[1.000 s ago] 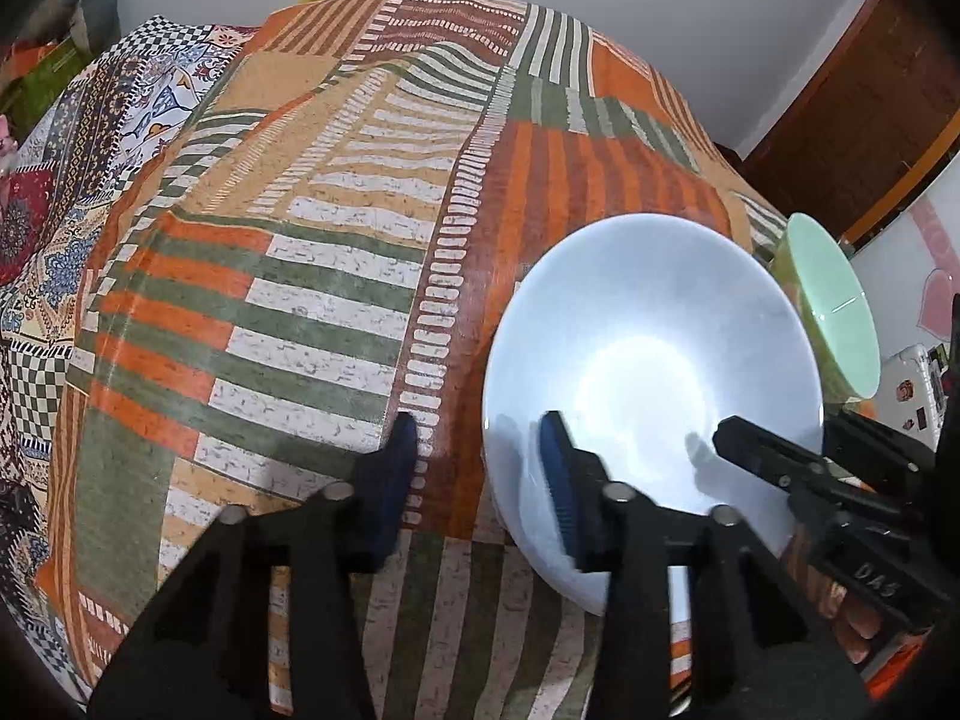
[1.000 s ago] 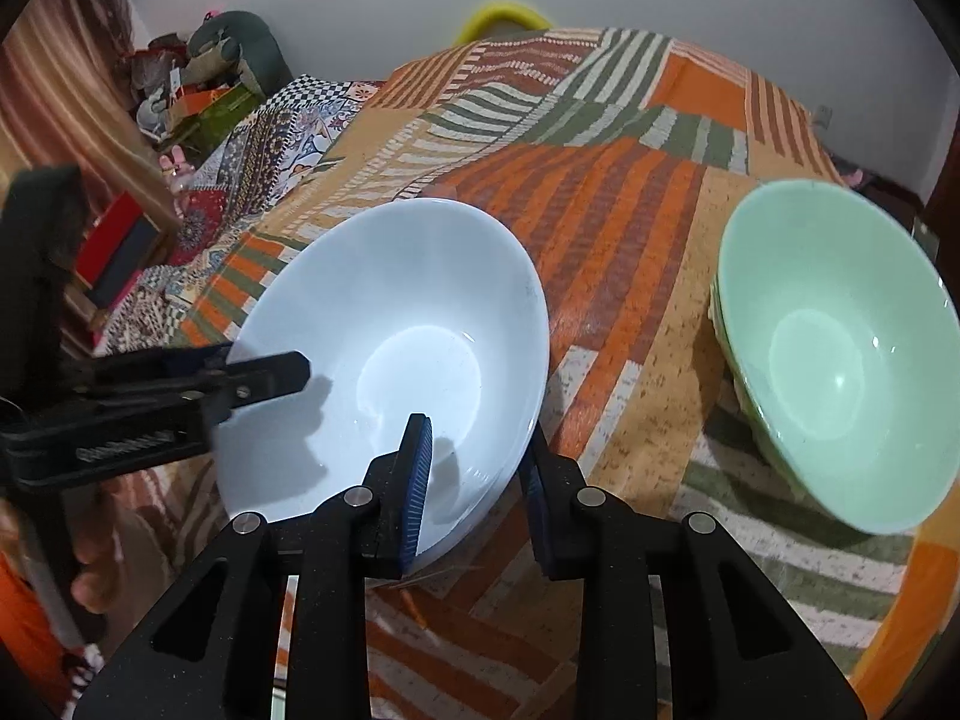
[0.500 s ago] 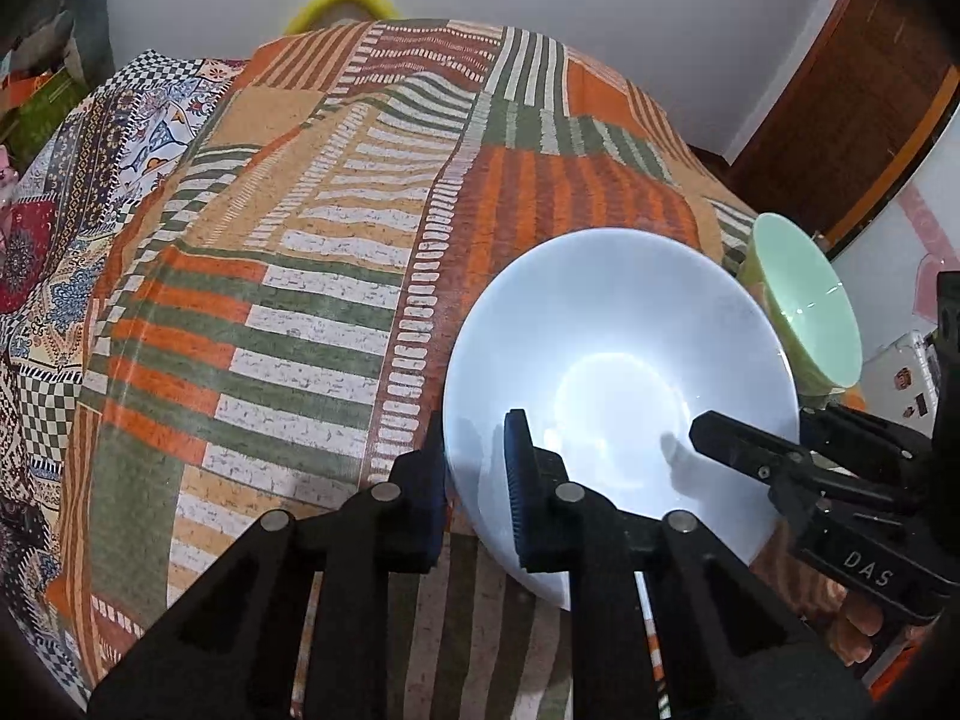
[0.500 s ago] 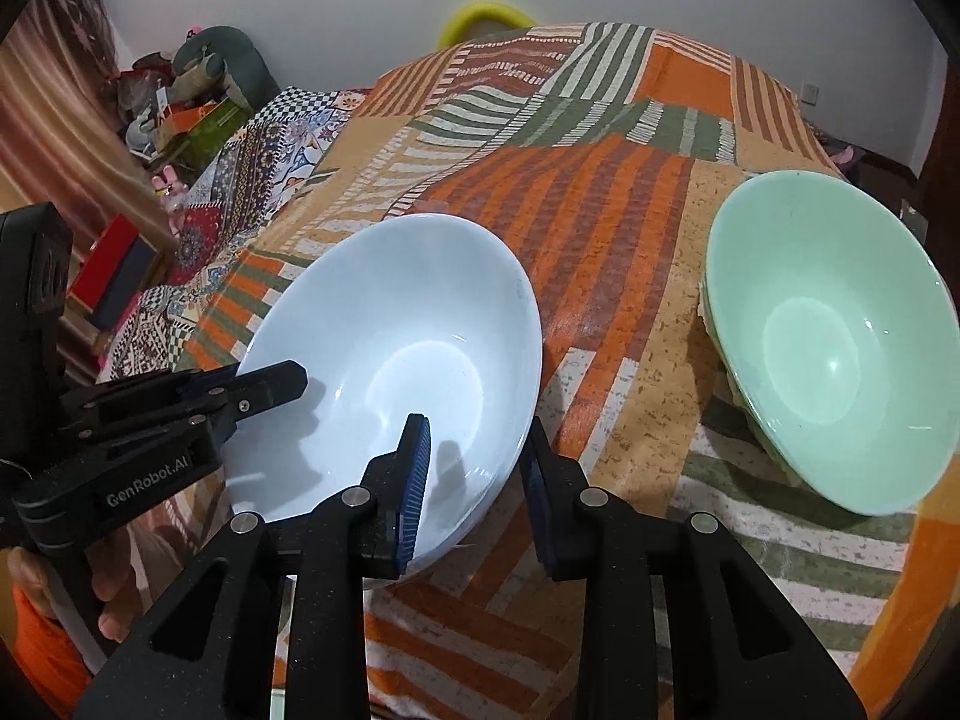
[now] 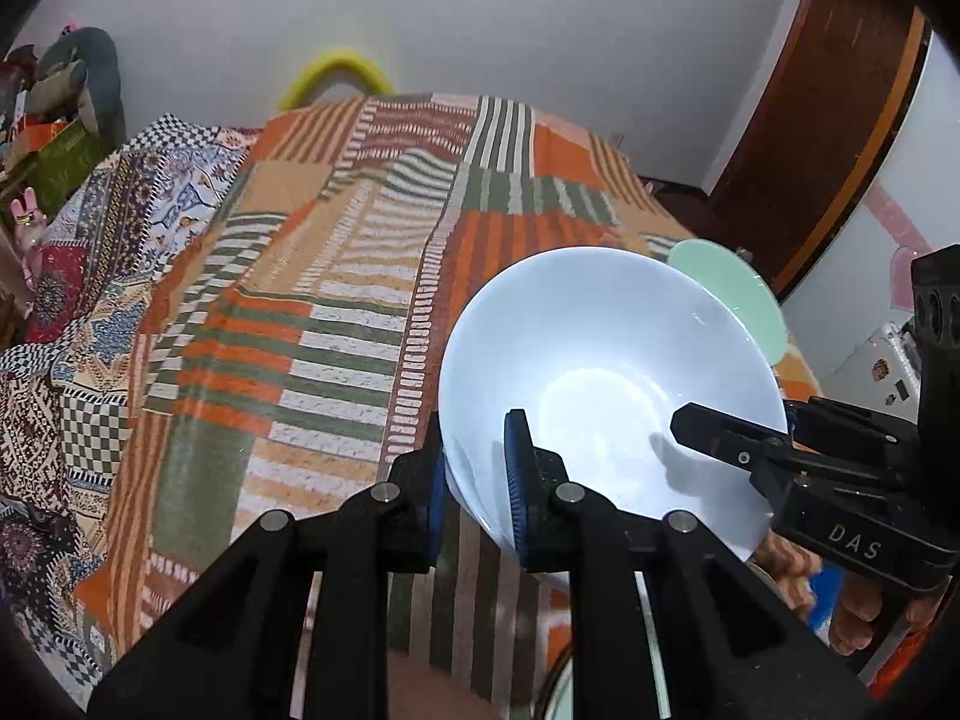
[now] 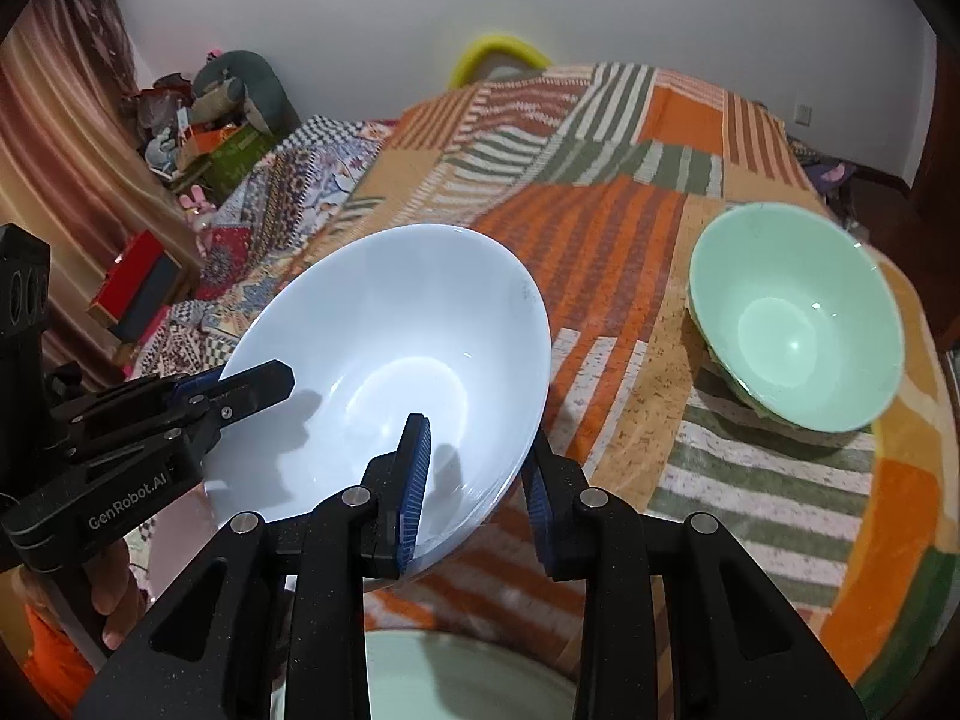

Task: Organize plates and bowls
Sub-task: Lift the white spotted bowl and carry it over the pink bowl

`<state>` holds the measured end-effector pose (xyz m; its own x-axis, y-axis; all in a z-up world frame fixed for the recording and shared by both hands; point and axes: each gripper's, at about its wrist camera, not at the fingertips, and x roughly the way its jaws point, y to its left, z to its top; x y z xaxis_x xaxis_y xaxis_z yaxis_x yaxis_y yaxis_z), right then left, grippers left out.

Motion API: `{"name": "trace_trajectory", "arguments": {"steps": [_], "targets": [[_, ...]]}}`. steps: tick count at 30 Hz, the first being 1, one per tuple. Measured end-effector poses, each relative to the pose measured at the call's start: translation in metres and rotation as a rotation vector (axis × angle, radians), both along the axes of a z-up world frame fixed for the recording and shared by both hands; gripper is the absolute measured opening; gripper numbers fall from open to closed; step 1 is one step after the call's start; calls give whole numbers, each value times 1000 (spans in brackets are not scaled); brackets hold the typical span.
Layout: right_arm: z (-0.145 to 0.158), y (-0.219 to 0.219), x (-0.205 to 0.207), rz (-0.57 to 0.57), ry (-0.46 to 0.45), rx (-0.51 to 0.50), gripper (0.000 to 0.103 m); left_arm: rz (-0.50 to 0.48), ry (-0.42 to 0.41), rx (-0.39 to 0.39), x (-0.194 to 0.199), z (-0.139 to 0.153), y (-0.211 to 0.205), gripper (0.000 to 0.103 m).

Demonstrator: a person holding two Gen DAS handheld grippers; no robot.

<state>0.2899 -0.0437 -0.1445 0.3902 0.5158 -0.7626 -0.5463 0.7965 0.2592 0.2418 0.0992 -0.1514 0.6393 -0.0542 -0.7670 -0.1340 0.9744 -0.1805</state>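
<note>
While both grippers pinch the same white bowl (image 6: 390,360), the thing that matters for the coming move is where the green bowl (image 6: 792,330) lies from it. In the right wrist view the green bowl stands on the striped bedcover (image 6: 606,222) at the right of the frame, well apart from the white one, which fills the centre and left. The right gripper (image 6: 474,480) is plainly the nearer of the two to it.

The right gripper's fingers are drawn in narrow on the white bowl's near right rim, one blue pad inside the wall and one outside. The left gripper (image 5: 474,480) clamps the opposite rim the same way, its fingers almost together with the wall between them. The bowl looks lifted clear of the cover and tipped, its far edge higher.

I judge the next step to be carrying it rightward and setting it into the green bowl, so the two hands would need to travel together and level it first.

The left wrist view hides most of the green bowl (image 5: 744,294) behind the white rim, showing only a crescent at centre right. The right wrist view shows its whole open mouth, and what may be a second green rim under it. A pale green dish (image 6: 468,684) of some kind also sits at the bottom edge, below the fingers; I cannot tell what it is.
</note>
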Motion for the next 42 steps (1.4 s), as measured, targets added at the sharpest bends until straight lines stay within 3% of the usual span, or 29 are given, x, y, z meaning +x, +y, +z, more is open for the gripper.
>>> {"name": "trace_trajectory", "arguments": {"steps": [6, 17, 32, 42], "targets": [[22, 2, -31, 14, -64, 10, 27, 8, -49, -9, -38, 24, 0, 17], [28, 8, -73, 50, -73, 48, 28, 41, -89, 2, -103, 42, 3, 17], [15, 25, -117, 113, -42, 46, 28, 110, -62, -20, -157, 27, 20, 17], [-1, 51, -132, 172, -5, 12, 28, 171, 2, -19, -183, -3, 38, 17]]}}
